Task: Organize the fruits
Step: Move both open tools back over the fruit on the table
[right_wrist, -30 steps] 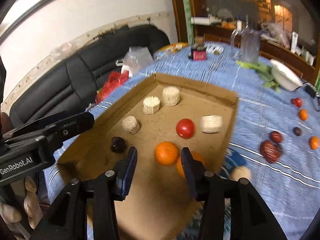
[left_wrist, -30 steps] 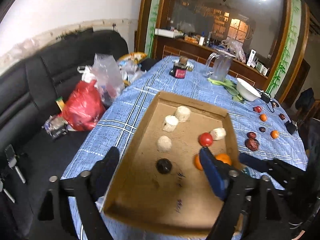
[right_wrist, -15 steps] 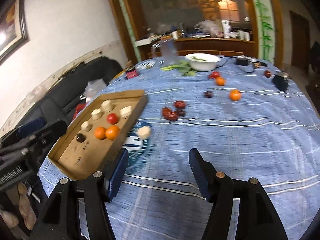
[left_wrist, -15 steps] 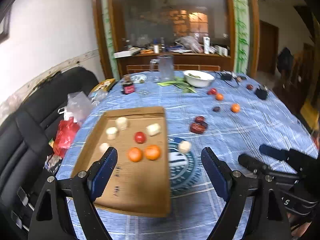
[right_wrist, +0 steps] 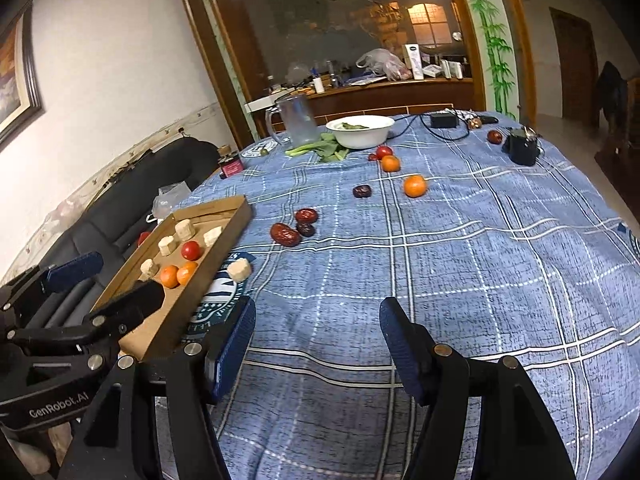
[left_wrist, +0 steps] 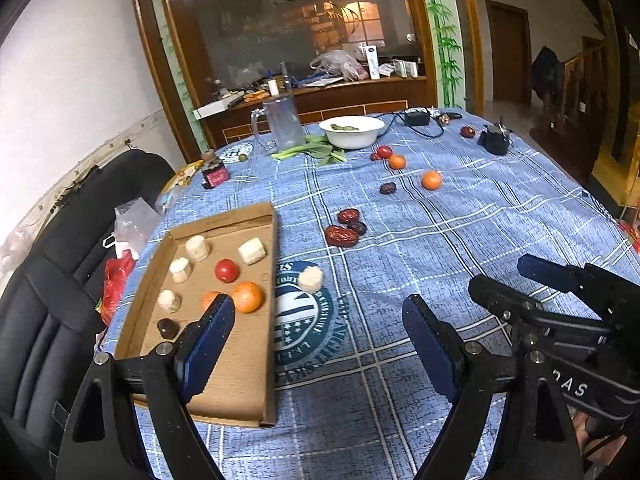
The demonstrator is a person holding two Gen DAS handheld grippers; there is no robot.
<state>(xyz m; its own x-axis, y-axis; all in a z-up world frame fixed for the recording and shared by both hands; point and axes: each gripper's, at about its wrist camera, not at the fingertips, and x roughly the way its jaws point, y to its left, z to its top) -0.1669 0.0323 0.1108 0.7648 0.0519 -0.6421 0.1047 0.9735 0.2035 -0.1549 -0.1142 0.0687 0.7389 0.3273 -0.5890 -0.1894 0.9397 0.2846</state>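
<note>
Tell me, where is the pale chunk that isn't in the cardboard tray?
In the left wrist view the pale chunk lies on the blue tablecloth, just right of the cardboard tray, on the round printed emblem.

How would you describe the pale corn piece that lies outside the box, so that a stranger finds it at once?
Start at the flat cardboard box near the table's left edge. Just beyond its right wall, on the round printed emblem of the blue tablecloth, lies one pale corn piece. The other pale pieces like it all sit inside the box; only this one rests on the cloth.

Matt cardboard tray (left_wrist: pixel 248 396), woven tablecloth (left_wrist: pixel 460 220)
</note>
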